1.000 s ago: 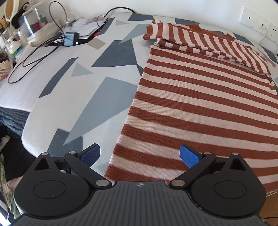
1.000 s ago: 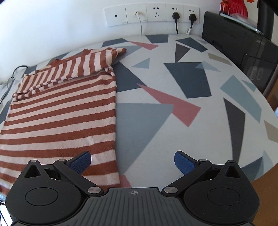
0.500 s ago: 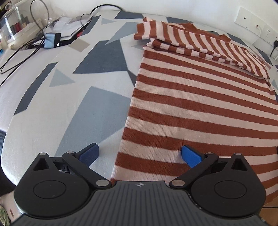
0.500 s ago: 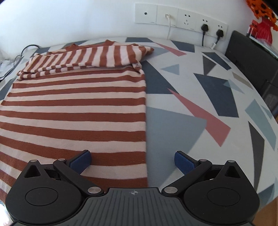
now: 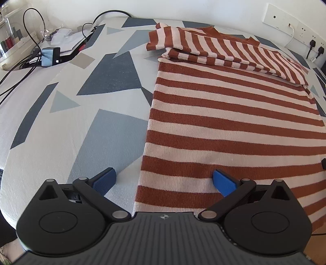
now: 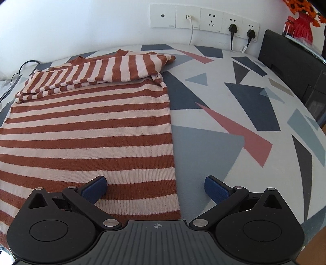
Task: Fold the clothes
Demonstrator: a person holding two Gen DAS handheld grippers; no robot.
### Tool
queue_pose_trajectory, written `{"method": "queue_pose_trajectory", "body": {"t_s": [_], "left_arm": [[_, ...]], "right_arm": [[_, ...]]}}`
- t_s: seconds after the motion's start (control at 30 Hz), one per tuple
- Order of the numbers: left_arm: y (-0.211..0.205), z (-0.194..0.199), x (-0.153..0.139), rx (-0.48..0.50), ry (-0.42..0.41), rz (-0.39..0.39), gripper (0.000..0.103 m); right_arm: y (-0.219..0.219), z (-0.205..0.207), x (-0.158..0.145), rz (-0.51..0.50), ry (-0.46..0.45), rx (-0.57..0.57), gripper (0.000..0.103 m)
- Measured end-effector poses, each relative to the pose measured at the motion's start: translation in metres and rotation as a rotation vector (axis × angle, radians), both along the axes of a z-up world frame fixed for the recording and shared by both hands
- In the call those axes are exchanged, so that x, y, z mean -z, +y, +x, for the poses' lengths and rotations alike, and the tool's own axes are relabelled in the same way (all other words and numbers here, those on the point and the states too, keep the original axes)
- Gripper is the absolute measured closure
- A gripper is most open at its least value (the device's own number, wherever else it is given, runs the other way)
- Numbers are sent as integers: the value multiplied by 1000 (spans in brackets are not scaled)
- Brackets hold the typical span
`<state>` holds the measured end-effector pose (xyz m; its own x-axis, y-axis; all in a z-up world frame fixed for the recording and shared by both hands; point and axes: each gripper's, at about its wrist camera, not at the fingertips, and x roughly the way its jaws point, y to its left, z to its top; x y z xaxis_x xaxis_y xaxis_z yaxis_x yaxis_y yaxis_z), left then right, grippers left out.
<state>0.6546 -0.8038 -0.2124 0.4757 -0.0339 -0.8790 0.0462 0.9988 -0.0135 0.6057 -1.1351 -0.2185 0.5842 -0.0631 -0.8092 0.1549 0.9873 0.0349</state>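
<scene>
In the left wrist view the rust-and-cream striped knit sweater (image 5: 234, 126) lies flat across the right half of the frame on the counter with the grey and blue triangle-patterned cloth (image 5: 71, 122), sleeves folded across its top, and the left hand-held gripper (image 5: 164, 181) stands released, straddling the garment's left edge near the hem. In the right wrist view the sweater fills the left half, and the right hand-held gripper (image 6: 155, 186), also released, straddles its right edge. Whichever fold follows, both grippers should pinch all layers at matching heights and keep the stripes level.

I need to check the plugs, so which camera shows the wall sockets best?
The right wrist view: the wall sockets sit centred at the top, with a white cable and two black plugs visible. The left wrist view shows them only at its top right edge, distorted.
</scene>
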Motion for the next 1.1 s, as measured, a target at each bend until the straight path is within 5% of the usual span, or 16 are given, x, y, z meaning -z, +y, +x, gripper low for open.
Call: {"method": "queue_pose_trajectory", "body": {"t_s": [0.23, 1.1], "left_arm": [[-2, 8, -1, -51, 61, 3, 0], [-3, 0, 1, -78, 18, 7, 0]], "right_arm": [[1, 0, 0, -2, 2, -7, 1], [0, 5, 1, -5, 24, -41, 1]]}}
